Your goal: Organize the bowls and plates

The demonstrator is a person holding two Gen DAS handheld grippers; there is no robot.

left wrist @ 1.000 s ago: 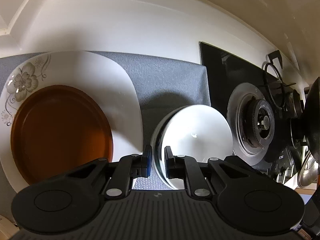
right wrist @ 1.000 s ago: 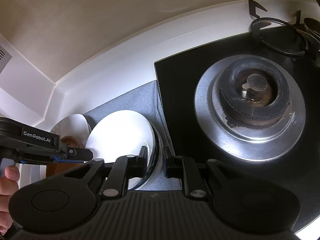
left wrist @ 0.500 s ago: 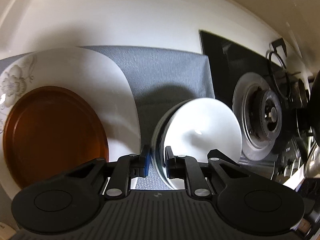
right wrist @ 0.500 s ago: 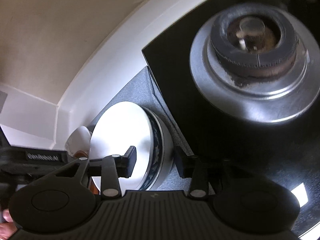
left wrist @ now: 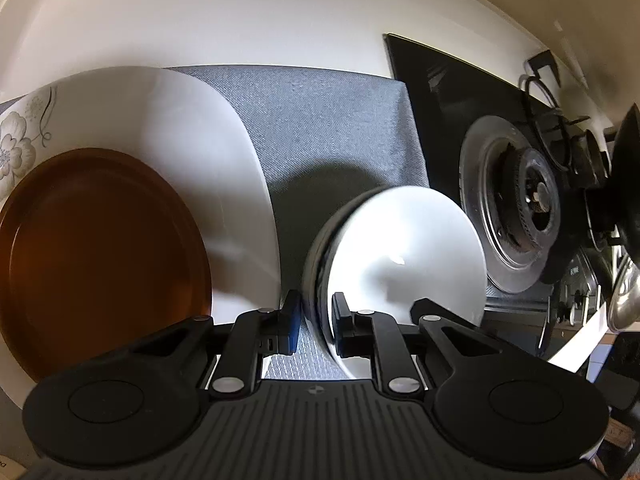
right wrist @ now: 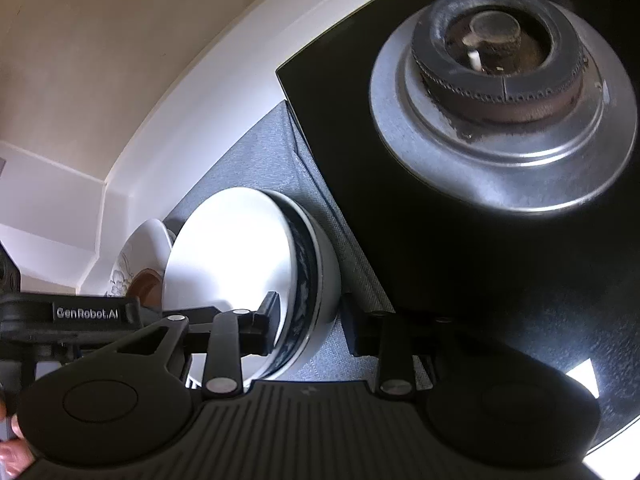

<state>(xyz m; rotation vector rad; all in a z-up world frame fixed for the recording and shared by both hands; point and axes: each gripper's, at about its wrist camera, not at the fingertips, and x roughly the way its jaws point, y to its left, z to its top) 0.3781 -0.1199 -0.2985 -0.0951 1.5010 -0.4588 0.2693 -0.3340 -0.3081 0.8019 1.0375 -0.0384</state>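
Since the earlier frame the right tool [right wrist: 308, 322] has dropped lower and spread; its jaws now straddle the bowls' [right wrist: 256, 276] right rim and are closing, not yet pressing. Left tool [left wrist: 314, 320] is nearly shut on the left rim, bowls tilted on the mat [left wrist: 320, 120] beside the plates [left wrist: 160, 168]. An uneven squeeze could slip the inner bowl out against the stove [right wrist: 500, 92].

Home kitchen: gas burner [right wrist: 504, 92] on black hob, white counter [left wrist: 240, 28], plates.
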